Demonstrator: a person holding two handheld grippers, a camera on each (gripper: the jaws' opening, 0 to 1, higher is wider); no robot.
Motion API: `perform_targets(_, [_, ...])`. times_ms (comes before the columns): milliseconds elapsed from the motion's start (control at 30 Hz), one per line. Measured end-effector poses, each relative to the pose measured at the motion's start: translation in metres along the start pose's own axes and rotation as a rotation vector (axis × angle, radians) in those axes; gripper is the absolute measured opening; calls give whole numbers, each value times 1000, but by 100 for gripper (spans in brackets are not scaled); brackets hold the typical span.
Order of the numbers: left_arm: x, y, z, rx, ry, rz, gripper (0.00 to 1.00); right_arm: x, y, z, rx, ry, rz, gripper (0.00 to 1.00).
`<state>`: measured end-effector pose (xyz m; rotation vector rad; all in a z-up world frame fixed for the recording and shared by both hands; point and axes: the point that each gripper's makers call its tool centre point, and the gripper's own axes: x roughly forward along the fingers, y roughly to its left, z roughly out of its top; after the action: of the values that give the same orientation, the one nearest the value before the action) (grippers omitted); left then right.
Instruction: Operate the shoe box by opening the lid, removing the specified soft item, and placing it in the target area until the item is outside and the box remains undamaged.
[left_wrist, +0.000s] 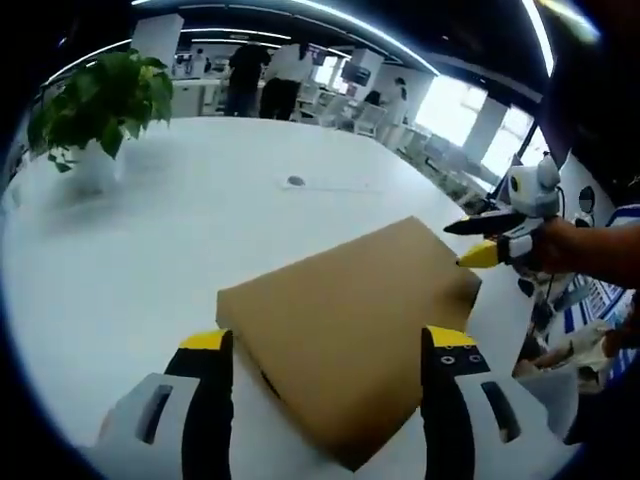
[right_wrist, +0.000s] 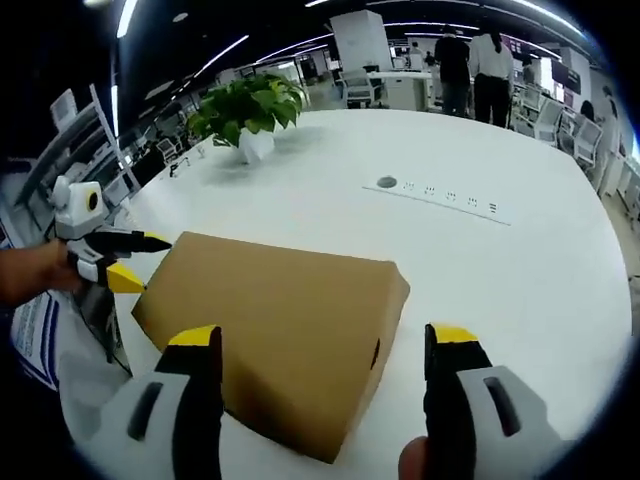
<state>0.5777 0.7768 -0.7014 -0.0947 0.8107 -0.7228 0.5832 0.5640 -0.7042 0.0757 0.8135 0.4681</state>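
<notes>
Standing over the white table (left_wrist: 180, 230), the person has a closed cardboard shoe box (left_wrist: 350, 330) lying flat between the two tools, its lid down all round, so as I judge it the opening step has not yet begun. Seen in the left gripper view, the left gripper (left_wrist: 327, 345) sits at one end of the box with its yellow-tipped jaws spread wide on either side of the near corner, gripping nothing. Seen in the right gripper view, the right gripper (right_wrist: 322, 340) faces the opposite end, jaws equally wide and empty, hanging above the top of the box. Each tool also shows small at the far edge of the other's picture, close beside the box's far corner. A potted plant (right_wrist: 250, 108) stands well apart toward the far side of the table, and people stand in the background. The soft item is hidden inside. Next, I'd say, one jaw needs to catch the lid's edge and lift it gently while the other steadies the base, so the card does not crease.
</notes>
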Motion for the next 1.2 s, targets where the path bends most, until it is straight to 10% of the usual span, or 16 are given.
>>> perform_targets(300, [4,19,-22,-65,70,68,54,13,7,-18,-33,64,20,62])
perform_targets(1200, [-3,18,-29,-109,2,62,53,0,24,-39,70,16,-15,56])
